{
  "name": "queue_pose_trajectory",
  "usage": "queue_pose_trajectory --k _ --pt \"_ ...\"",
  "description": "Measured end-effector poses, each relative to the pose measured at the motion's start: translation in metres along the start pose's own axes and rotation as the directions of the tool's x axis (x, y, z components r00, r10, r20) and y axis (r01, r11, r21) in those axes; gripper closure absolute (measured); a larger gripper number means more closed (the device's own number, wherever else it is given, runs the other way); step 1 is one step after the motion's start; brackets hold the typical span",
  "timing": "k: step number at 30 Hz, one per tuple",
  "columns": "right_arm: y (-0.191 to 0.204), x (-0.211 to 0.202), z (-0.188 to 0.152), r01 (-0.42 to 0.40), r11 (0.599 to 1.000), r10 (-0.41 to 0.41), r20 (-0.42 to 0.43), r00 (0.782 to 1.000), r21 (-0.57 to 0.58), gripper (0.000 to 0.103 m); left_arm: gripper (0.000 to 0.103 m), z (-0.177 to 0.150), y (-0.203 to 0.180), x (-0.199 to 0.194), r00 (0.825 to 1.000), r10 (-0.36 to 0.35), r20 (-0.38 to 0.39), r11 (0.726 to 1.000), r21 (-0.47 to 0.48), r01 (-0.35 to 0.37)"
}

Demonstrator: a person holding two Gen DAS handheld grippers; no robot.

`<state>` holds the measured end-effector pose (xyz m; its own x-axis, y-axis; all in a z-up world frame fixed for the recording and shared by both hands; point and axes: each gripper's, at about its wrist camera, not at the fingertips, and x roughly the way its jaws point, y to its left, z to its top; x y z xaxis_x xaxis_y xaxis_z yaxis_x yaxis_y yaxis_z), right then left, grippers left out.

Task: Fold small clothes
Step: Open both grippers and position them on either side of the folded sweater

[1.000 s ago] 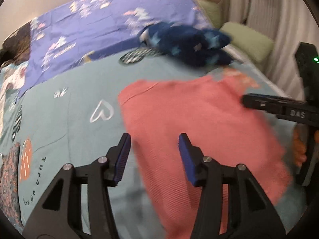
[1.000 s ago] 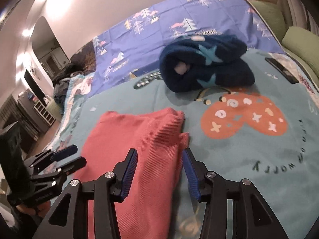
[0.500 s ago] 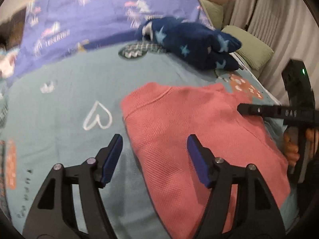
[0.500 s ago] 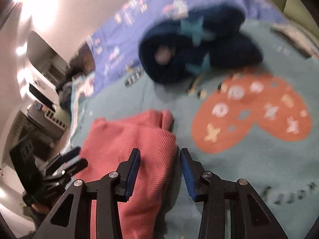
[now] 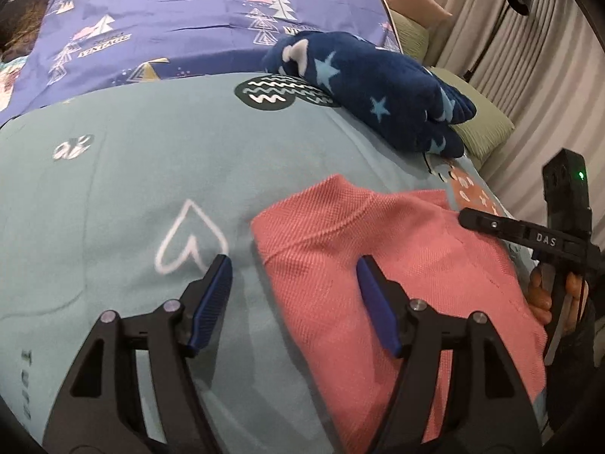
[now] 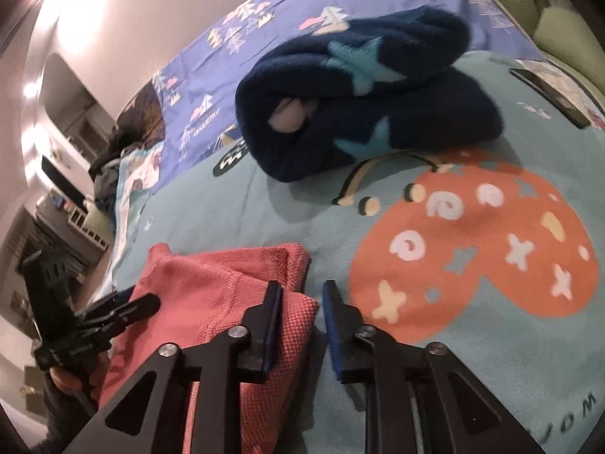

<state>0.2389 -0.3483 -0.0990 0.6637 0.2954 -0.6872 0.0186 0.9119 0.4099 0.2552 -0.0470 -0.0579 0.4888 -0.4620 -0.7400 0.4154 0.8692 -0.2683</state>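
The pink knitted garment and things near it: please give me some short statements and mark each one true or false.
1. The pink knitted garment lies on a light blue printed blanket. True.
2. The dark blue fleece bundle with stars rests on top of the pink garment. False: it lies apart, farther up the bed.
3. The right tool straddles the garment's edge, its jaws closing. True.
4. The left tool is shut on the garment. False: it is open, around the garment's corner.
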Motion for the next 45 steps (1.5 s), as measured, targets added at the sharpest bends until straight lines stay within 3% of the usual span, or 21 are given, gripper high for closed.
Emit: queue_pose_trajectory --k 4,9,14,21,30,34,38,41,45 --pt "0.017 -0.031 -0.018 0.082 0.994 -0.081 0.023 0.996 -0.066 0.073 0.034 -0.013 -0.010 -0.026 0.999 -0.051 -0.005 0.999 0.020 0.051" --pt "0.046 -0.061 -0.040 0.091 0.985 -0.089 0.024 0.996 -0.150 0.073 0.033 -0.030 -0.025 -0.061 0.996 -0.085 0.008 0.995 0.050 0.084" --pt "0.064 -0.085 -0.055 0.099 0.978 -0.094 0.040 0.995 -0.181 0.066 0.031 -0.049 -0.029 -0.079 0.993 -0.115 0.002 0.993 0.037 0.115" --pt "0.074 -0.100 -0.074 0.111 0.970 -0.105 0.037 0.994 -0.215 0.059 0.027 -0.064 -0.026 -0.073 0.989 -0.149 -0.020 0.989 -0.008 0.149" --pt "0.050 -0.073 -0.084 0.099 0.982 -0.108 -0.051 0.993 -0.159 0.054 0.023 -0.066 -0.013 -0.046 0.974 -0.221 -0.043 0.973 -0.084 0.217" --pt "0.037 -0.062 -0.085 0.035 0.994 -0.044 -0.090 0.995 -0.101 0.053 0.020 -0.065 -0.014 -0.041 0.969 -0.246 -0.036 0.967 -0.074 0.243" --pt "0.016 -0.051 -0.080 -0.102 0.995 0.103 -0.130 0.986 0.010 0.047 0.020 -0.061 -0.014 -0.037 0.957 -0.286 -0.037 0.957 -0.069 0.283" --pt "-0.001 -0.043 -0.074 -0.217 0.972 0.228 -0.136 0.964 0.091 0.047 0.020 -0.057 -0.010 -0.033 0.944 -0.326 -0.041 0.943 -0.085 0.322" --pt "-0.009 -0.028 -0.065 -0.318 0.940 0.335 -0.156 0.929 0.125 0.047 0.020 -0.047 -0.003 -0.021 0.917 -0.398 -0.037 0.912 -0.129 0.390"
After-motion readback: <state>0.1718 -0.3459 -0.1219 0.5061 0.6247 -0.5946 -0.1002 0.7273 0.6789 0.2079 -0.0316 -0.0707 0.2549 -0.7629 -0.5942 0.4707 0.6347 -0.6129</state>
